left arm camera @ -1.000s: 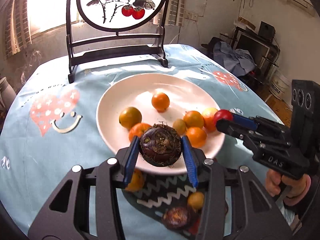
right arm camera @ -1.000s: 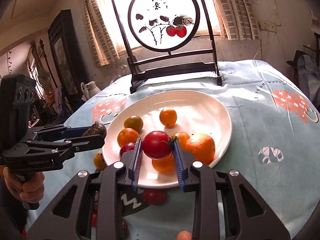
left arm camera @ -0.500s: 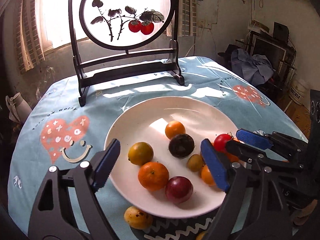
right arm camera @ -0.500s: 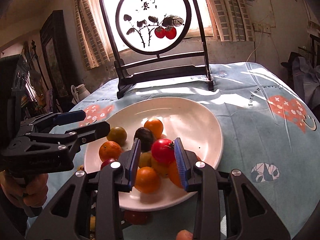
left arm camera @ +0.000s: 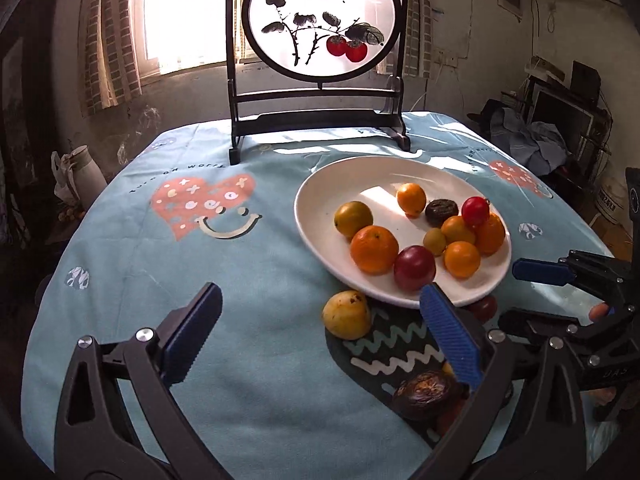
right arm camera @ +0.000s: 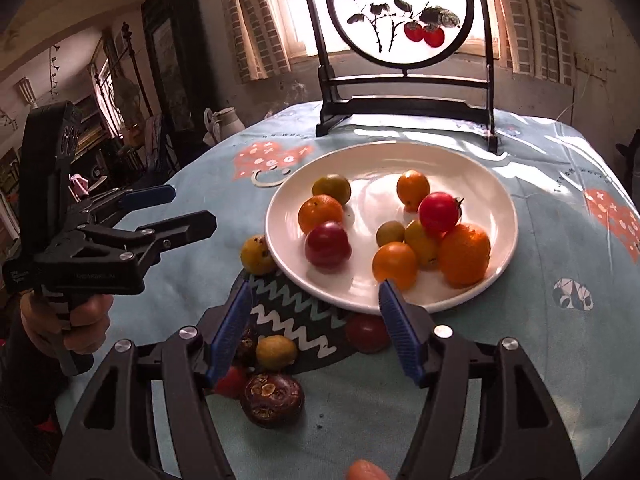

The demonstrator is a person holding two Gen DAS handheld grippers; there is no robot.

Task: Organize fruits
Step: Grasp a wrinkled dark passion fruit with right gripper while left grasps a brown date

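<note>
A white plate (left arm camera: 320,196) (right arm camera: 460,156) holds several fruits: oranges, a red tomato (left arm camera: 475,211) (right arm camera: 439,213) on top of the pile, a dark wrinkled passion fruit (left arm camera: 441,212) and a purple-red fruit (right arm camera: 328,243). Loose fruits lie on the cloth in front of the plate: a yellow one (left arm camera: 347,314) (right arm camera: 258,255), a dark wrinkled one (left arm camera: 426,395) (right arm camera: 272,400), a small yellow one (right arm camera: 276,353) and a red one (right arm camera: 367,333). My left gripper (left arm camera: 320,336) is open and empty, left of the plate. My right gripper (right arm camera: 314,326) is open and empty, at the plate's near rim.
A dark wooden stand with a round painted screen (left arm camera: 318,20) (right arm camera: 400,12) stands behind the plate. The round table has a light blue patterned cloth (left arm camera: 192,248). A white jug (left arm camera: 78,174) stands beyond the table's left edge. Clutter fills the room at right.
Both grippers opened: the left let the dark passion fruit go onto the plate, the right let the red tomato go onto the pile. Both then drew back from the plate.
</note>
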